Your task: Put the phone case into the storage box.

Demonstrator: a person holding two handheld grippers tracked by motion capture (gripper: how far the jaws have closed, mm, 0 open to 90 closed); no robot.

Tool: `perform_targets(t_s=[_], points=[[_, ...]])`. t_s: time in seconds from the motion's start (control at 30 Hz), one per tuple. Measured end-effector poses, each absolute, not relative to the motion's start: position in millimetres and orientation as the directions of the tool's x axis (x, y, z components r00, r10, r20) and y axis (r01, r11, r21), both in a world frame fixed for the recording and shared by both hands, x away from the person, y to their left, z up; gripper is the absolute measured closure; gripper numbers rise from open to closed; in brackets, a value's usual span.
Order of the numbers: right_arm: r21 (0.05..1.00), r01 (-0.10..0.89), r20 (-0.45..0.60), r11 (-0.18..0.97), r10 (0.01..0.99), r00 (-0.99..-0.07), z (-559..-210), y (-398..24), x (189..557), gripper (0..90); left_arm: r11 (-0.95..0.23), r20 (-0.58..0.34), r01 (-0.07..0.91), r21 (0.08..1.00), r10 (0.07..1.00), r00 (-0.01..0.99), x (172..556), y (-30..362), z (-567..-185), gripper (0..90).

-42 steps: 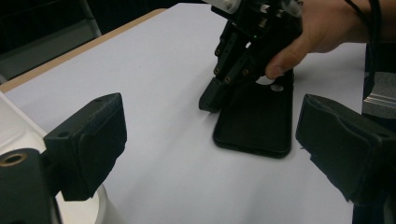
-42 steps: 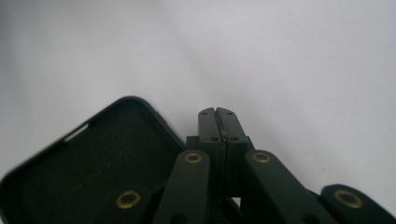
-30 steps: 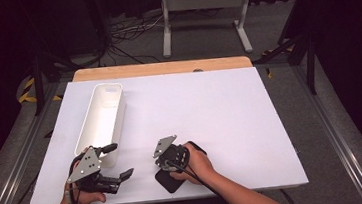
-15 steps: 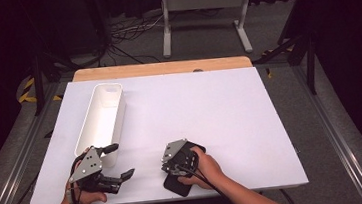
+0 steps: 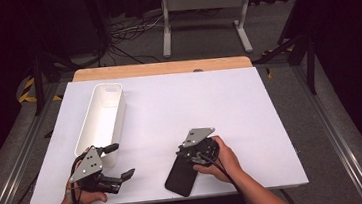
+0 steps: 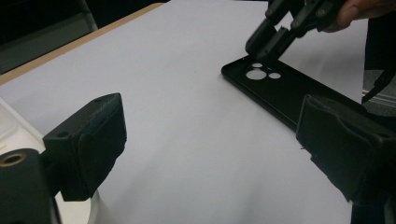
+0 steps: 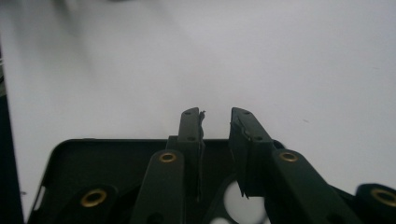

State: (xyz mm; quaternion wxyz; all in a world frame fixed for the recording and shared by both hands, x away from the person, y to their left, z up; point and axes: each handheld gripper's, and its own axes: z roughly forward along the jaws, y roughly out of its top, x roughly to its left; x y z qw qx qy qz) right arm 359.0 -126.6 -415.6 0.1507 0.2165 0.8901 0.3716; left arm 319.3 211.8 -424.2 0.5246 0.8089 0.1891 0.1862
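- Right gripper [image 5: 190, 154], black with a grey three-cornered plate on top, held in the person's right hand [image 5: 220, 159] near the front middle of the white tabletop [image 5: 194, 105]; tips pointing down at the upper end of a flat black phone case [image 5: 181, 176].
- Jaws of the right gripper, seen in its own view [image 7: 215, 122], parted by a narrow gap with bare tabletop [image 7: 233, 56] showing between them; tips straddling the case's [image 7: 93, 163] top edge beside its round camera cutouts; nothing clamped between them.
- Black phone case lying flat on the tabletop near the front edge, slanted, with its lower end toward the person; in the left gripper view, case [image 6: 280, 88] with three round holes at its far end and the right gripper [image 6: 273, 35] touching down just beyond them.
- Left gripper [image 5: 117, 163], also black with a grey plate, held in the left hand [image 5: 80, 194] at the front left of the tabletop; jaws spread wide apart and empty, pointing toward the case but well apart from it.
- Wide gap confirmed in the left gripper view [image 6: 210, 149], with white tabletop [image 6: 177, 70] between the two padded jaws.
- Long white plastic bin [image 5: 101, 122], open-topped and empty, resting on the left part of the tabletop, running front to back; near end just beside the left gripper.
- Pale wooden strip [image 5: 160, 68] along the far edge of the tabletop; dark floor with cables and a grey metal stand [image 5: 203, 9] beyond.
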Motion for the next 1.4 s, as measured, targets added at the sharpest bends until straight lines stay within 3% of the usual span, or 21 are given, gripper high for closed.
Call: perform_targets(t_s=[0.3, 0.43, 0.63, 0.77, 0.97, 1.4], points=[[0.754, 0.342, -0.092, 0.561, 0.606, -0.79, -410, -162, 363, 62.3, -0.382, 0.108, 0.108, 0.918, 0.502, 0.858, 319, 213, -424, 9.4], [0.741, 0.387, -0.087, 0.549, 0.65, -0.755, -416, -176, 366, 49.5, -0.376, 0.099, 0.115, 0.92, 0.503, 0.858, 319, 212, -424, 9.1], [0.735, 0.438, -0.084, 0.518, 0.71, -0.699, -424, -186, 371, 23.2, -0.376, 0.1, 0.113, 0.92, 0.503, 0.859, 320, 212, -424, 8.5], [0.727, 0.471, -0.065, 0.499, 0.733, -0.677, -434, -190, 372, 15.1, -0.379, 0.104, 0.11, 0.919, 0.501, 0.859, 320, 213, -424, 8.4], [0.729, 0.503, -0.041, 0.465, 0.763, -0.645, -438, -192, 373, 14.1, -0.381, 0.105, 0.11, 0.918, 0.501, 0.859, 320, 213, -424, 8.4], [0.717, 0.536, -0.007, 0.446, 0.773, -0.634, -443, -189, 375, 31.8, -0.38, 0.106, 0.111, 0.918, 0.507, 0.855, 319, 214, -424, 8.4]])
